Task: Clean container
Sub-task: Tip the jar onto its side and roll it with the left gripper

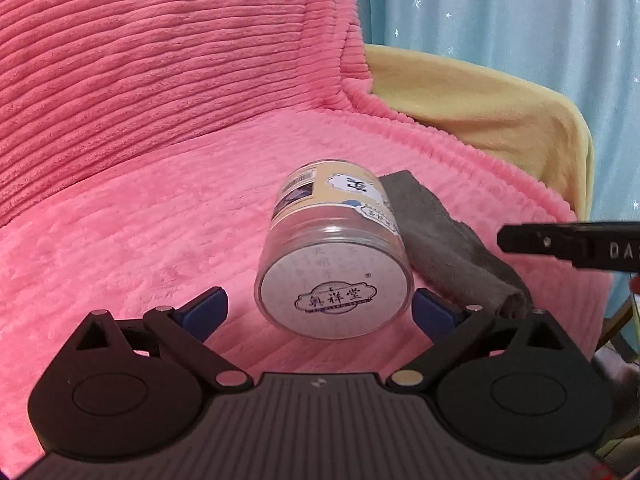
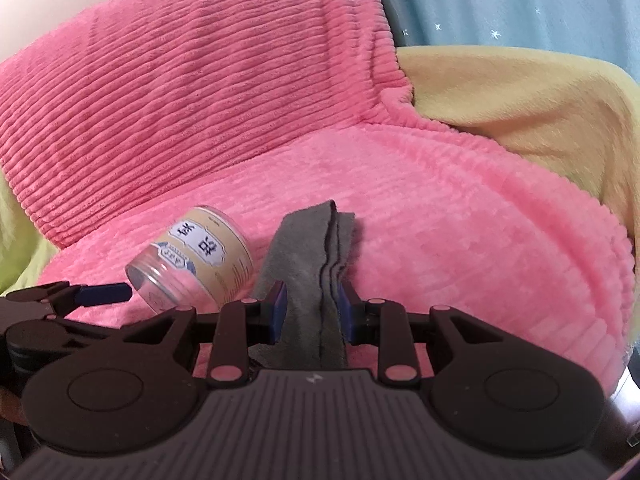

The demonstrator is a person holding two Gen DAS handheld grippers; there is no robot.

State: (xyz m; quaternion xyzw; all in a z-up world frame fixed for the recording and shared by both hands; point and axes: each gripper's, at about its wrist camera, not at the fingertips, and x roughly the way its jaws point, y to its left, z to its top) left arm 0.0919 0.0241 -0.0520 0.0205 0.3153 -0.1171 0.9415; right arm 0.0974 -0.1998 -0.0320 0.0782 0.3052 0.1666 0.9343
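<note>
Two grippers, one container (image 1: 334,256), one cloth (image 2: 310,276).

Glossy clear plastic container (image 1: 334,268), matt grey cloth (image 2: 316,264), ribbed plush blanket (image 1: 160,200).

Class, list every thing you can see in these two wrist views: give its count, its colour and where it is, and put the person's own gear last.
Clear plastic jar with a cream label: one, clear and cream, lying on its side on the pink blanket, its round end toward the left gripper.
Grey folded cloth: one, grey, on the pink blanket beside the jar, to its right.
Pink ribbed fleece blanket: one, pink, covering the seat and backrest.
Yellow fleece cover: one, yellow, behind the blanket's right edge.
Blue star-print curtain: one, pale blue, in the background.
Left gripper: one, black with blue fingers, open on either side of the jar.
Right gripper: one, black with blue fingers, shut on the cloth.
</note>
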